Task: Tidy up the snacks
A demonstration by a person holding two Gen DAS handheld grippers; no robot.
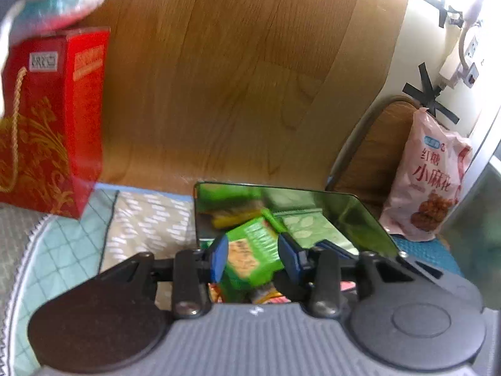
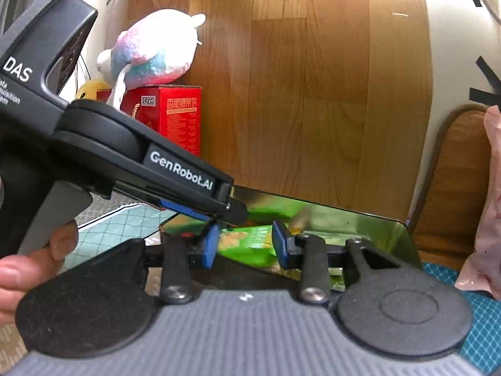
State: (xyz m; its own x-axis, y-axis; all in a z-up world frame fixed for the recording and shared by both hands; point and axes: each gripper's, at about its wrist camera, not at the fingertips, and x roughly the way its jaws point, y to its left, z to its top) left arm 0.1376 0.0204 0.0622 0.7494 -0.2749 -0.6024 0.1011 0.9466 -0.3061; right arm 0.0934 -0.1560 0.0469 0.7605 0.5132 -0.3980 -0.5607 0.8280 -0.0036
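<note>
Wooden headboard (image 1: 235,78) backs the bed. Red gift box (image 1: 53,119) stands at the bedspread's far left edge; pink snack bag (image 1: 429,175) leans at the far right. Mirrored tin (image 1: 353,213) sits open at centre. Left gripper (image 1: 254,252) clamps a green snack pack (image 1: 250,250) over the tin. Right gripper (image 2: 247,244) brackets a green pack (image 2: 250,238); grip cannot be confirmed.

Green snack packet (image 1: 250,257) up at a tilt, printed with biscuits on its face — it sits between the blue pads of both hand-held grippers, just over the shiny metal tin (image 1: 360,216). The tin stands open with mirror-like walls, and more wrappers, yellow and red, lie jumbled inside. Off to the right, a pink snack bag (image 1: 429,181) leans upright — printed red characters, brown twists pictured.
</note>
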